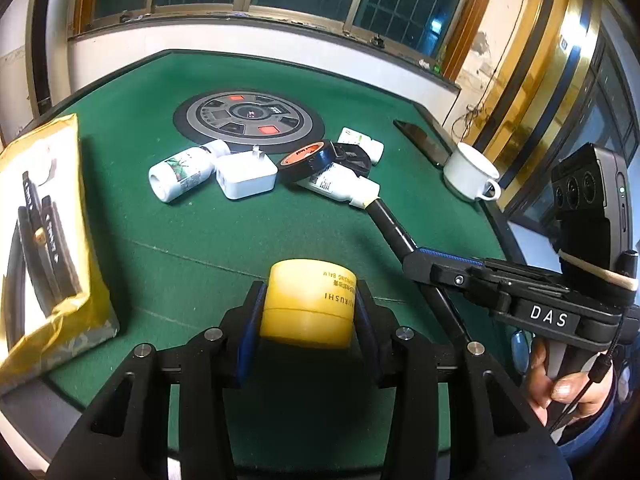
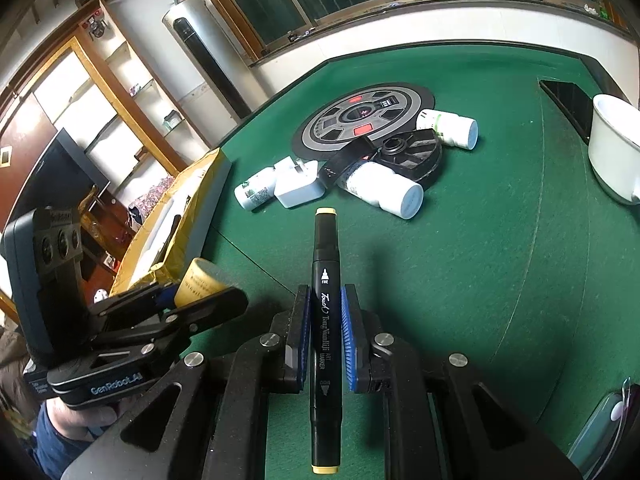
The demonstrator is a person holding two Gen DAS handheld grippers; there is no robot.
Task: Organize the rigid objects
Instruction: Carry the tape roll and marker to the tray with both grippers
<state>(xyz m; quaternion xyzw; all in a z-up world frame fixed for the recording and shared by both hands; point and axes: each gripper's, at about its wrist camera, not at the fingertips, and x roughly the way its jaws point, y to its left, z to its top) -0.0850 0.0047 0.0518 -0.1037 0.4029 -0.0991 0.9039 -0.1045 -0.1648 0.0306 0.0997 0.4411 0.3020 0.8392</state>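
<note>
Currently left gripper (image 1: 306,312) fingers clamp yellow jar (image 1: 308,304) across its stiff, smooth, probably slippery sides; right gripper (image 2: 325,320) grips light, rigid marker (image 2: 326,320) mid-barrel, tip toward 12 o'clock.

Green felt table (image 1: 200,232) – bottles (image 1: 182,174), charger (image 1: 246,178), cup (image 1: 472,172), package (image 1: 44,240).

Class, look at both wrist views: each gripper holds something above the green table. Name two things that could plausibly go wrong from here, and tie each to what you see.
1. The marker sticks out far past the right gripper; swinging it could knock the white bottle nearby.
2. The left gripper pinches the round yellow jar only by its curved sides, so it might slip and drop.
</note>
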